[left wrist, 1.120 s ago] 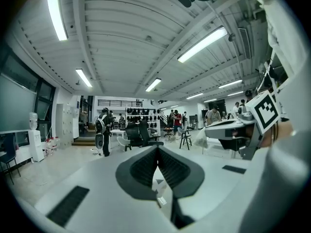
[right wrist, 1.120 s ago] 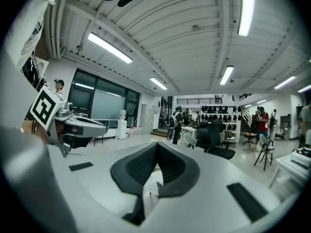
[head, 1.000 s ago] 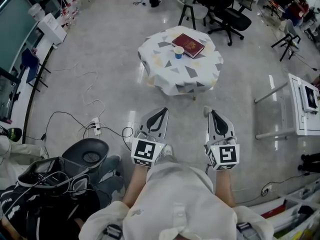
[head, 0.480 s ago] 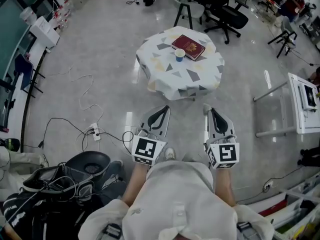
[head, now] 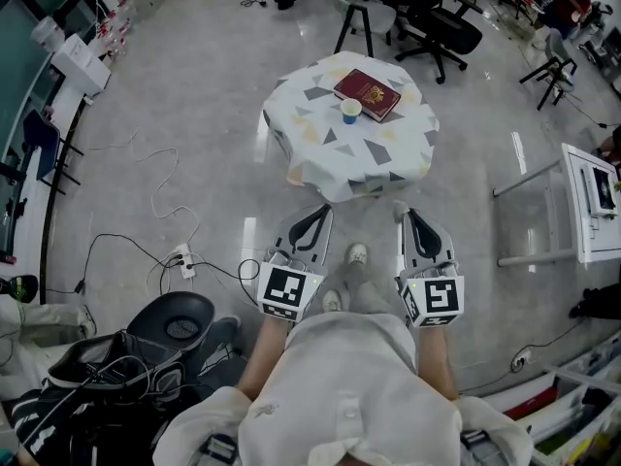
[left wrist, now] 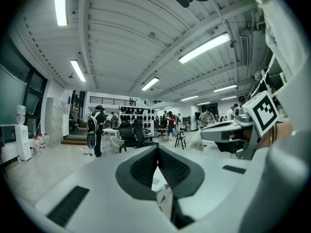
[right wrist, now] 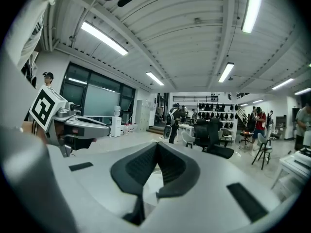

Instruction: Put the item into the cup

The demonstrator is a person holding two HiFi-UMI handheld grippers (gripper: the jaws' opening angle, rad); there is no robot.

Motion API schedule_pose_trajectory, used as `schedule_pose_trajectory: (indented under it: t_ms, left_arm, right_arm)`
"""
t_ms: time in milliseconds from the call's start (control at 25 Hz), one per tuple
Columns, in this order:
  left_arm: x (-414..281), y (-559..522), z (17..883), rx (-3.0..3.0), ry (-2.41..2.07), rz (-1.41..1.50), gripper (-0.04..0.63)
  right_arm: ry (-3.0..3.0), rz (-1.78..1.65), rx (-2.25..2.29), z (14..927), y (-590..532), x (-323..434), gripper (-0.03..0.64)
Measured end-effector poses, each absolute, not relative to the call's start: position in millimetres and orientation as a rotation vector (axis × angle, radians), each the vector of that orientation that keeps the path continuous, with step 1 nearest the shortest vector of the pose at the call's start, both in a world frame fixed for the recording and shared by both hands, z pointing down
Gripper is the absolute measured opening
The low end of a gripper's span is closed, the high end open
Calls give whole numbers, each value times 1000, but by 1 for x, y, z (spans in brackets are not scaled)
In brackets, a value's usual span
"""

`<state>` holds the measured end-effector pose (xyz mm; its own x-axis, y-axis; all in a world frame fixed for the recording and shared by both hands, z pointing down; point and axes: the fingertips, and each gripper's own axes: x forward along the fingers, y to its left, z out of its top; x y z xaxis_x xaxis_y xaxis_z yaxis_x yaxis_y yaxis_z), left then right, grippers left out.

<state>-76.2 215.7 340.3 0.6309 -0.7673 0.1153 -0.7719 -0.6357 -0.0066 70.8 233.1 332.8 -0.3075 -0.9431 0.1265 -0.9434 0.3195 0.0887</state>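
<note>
A round table under a white cloth with grey and yellow triangles stands ahead on the shiny floor. On it sit a small blue-and-white cup and, just right of the cup, a dark red book. I make out no other item on it at this distance. My left gripper and right gripper hang side by side close to the body, well short of the table. Both are shut with nothing in them: in the left gripper view and the right gripper view the jaw tips meet.
Black office chairs stand behind the table. Cables and a power strip lie on the floor at left, beside a dark stool and bags. A white desk stands at right. The person's shoe shows between the grippers.
The table has come slightly nearer in the head view and a shoe has stepped forward between the grippers. Both grippers hold the same pose, still shut.
</note>
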Motion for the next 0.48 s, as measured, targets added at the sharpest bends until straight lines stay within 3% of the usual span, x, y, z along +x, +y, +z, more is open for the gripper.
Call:
schedule_pose_trajectory:
  t_ms: [480]
  left_arm:
    - [-68, 144, 348, 2770, -1378, 203, 14]
  right_arm:
    - [-2476, 18, 1701, 342, 150, 78, 6]
